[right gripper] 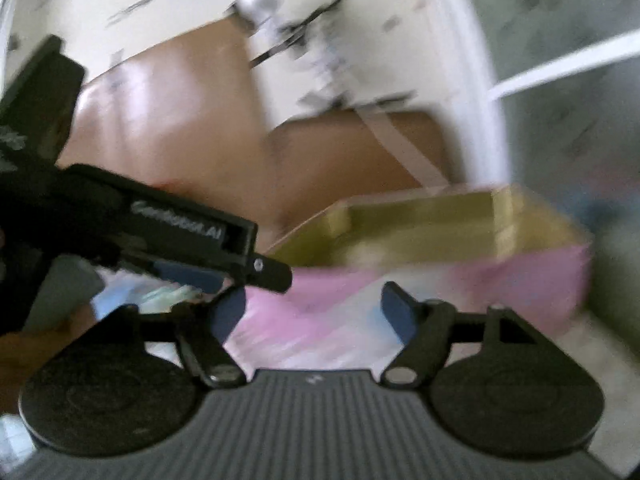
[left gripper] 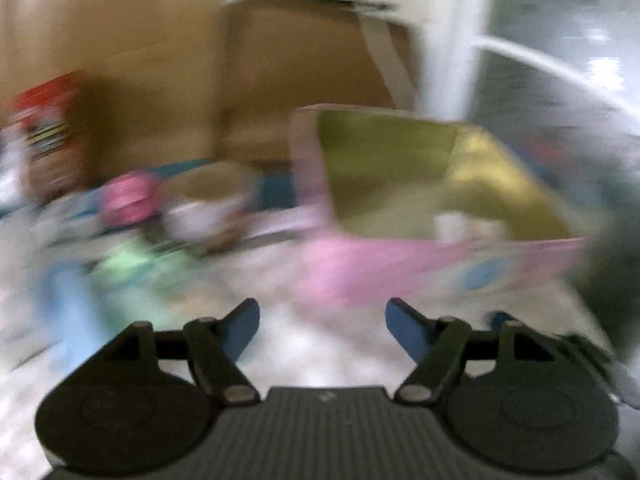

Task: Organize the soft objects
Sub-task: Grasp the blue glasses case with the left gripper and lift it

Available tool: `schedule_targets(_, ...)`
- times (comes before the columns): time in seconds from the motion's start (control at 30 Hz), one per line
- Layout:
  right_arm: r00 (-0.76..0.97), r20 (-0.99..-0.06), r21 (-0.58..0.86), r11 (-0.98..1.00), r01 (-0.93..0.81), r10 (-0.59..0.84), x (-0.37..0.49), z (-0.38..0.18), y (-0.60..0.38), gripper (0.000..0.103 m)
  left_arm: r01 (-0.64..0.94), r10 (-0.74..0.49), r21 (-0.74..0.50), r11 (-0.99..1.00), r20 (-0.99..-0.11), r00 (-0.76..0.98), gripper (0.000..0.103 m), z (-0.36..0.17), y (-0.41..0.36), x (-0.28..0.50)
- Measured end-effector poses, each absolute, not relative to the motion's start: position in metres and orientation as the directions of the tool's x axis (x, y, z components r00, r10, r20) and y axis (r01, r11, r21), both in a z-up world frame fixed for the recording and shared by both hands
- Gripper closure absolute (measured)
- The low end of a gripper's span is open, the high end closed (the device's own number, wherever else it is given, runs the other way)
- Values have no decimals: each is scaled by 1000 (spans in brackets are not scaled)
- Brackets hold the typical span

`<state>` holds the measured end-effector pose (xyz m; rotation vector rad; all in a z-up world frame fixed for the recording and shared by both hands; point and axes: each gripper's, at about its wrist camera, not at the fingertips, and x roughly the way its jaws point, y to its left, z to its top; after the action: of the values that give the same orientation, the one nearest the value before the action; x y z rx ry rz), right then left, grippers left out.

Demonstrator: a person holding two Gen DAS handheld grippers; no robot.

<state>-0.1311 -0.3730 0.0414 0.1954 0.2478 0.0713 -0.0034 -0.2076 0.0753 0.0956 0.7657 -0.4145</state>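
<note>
In the left wrist view, heavily blurred, the left gripper (left gripper: 322, 322) is sitting at the bottom centre with its two blue-padded fingers (left gripper: 240, 326) spread apart and nothing between them. Beyond the fingers a pale floor (left gripper: 288, 344) is showing. A pink box (left gripper: 400, 264) with a yellow-green inside is standing right of centre, its open top facing up, and something small and white (left gripper: 452, 226) is lying inside it near the front wall; what it is I cannot tell. At the left of the frame a heap of soft things is lying on the floor: a pink one (left gripper: 128, 198), a green one (left gripper: 132, 268), a light blue one (left gripper: 64, 300) and a white one (left gripper: 200, 216), all smeared. Brown cardboard boxes (left gripper: 300, 76) are standing behind, against a white wall.

In the right wrist view the right gripper (right gripper: 316, 314) is filling the bottom, its blue pads standing apart and empty. The left gripper (right gripper: 192, 272) is reaching in from the left edge, a hand (right gripper: 48, 332) showing beneath it, and its tip is hanging just above the near left corner of the pink box (right gripper: 500, 280). The box is sitting in the middle right of the frame, the brown boxes (right gripper: 352, 148) behind it
</note>
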Motion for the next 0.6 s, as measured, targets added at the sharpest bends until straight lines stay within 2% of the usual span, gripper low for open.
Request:
schedule_targets(0.13,934,-291,224,964,-142,205,-125,32,-340,39,255,-200,-28,966,-708,678,32,67,-146,-10)
schedule_targets(0.3,919,-308,217,959,-182,244,-113,31,-309,39,157,-89,33,987,-705,704,31,52,-93,-9)
schedule_targets(0.6,876,-387,166,956,-241,288,-94,28,-248,39,101,-50,35,994,-682,730,29,39,-42,-3)
